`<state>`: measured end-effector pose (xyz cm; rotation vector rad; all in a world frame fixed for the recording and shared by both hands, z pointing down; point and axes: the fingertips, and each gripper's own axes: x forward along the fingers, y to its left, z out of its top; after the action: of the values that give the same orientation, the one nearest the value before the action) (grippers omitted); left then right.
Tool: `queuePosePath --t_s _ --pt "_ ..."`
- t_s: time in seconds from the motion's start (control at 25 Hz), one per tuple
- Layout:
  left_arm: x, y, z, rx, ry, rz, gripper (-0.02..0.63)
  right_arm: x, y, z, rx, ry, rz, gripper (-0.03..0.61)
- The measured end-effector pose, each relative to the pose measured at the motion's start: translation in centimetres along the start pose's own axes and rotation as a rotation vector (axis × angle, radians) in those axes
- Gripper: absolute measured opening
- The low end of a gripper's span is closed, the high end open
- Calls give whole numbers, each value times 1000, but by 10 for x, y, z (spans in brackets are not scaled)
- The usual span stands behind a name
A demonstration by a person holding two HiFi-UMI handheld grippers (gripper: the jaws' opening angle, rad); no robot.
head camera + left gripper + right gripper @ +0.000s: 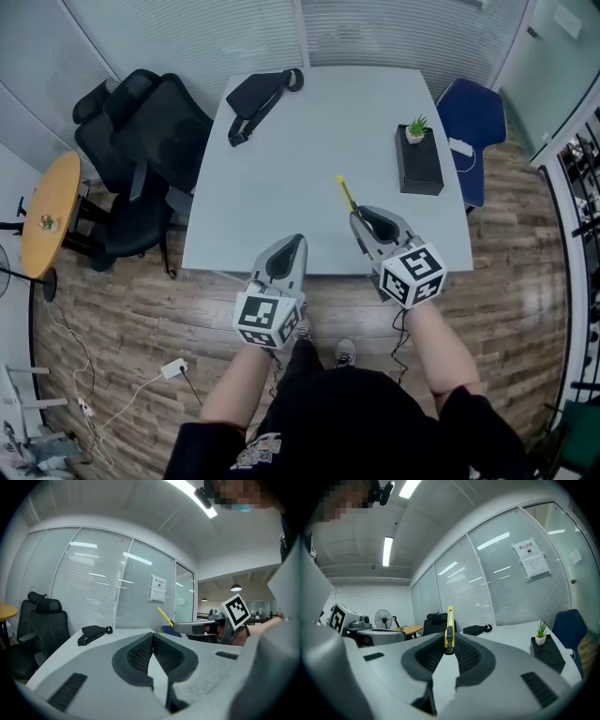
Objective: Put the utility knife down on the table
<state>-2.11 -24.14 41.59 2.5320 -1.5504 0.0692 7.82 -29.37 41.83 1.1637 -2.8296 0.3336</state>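
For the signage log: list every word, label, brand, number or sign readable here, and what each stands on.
Nothing here can be read outright.
Paper notice on the glass wall: a dark heading over smaller lines, too small to read.
Marker cubes: black-and-white square patterns, no letters or numbers.
Shirt print: pale design on black, too blurred to read.

Slim yellow utility knife point(347, 194) in the right gripper point(360, 219), tip forward above the white table point(309, 159)

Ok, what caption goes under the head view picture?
Right gripper holding a yellow utility knife over the white table, left gripper shut and empty.
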Motion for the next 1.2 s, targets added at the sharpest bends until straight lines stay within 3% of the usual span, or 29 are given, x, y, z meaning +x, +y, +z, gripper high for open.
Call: queuePosePath --t_s 0.48,1.2 --pt "50 51 -26 4 59 -83 5 78 -36 -37 34 101 -78 69" --pt "76 103 -77 -79 150 -138 5 168 -87 -168 107 402 -164 69"
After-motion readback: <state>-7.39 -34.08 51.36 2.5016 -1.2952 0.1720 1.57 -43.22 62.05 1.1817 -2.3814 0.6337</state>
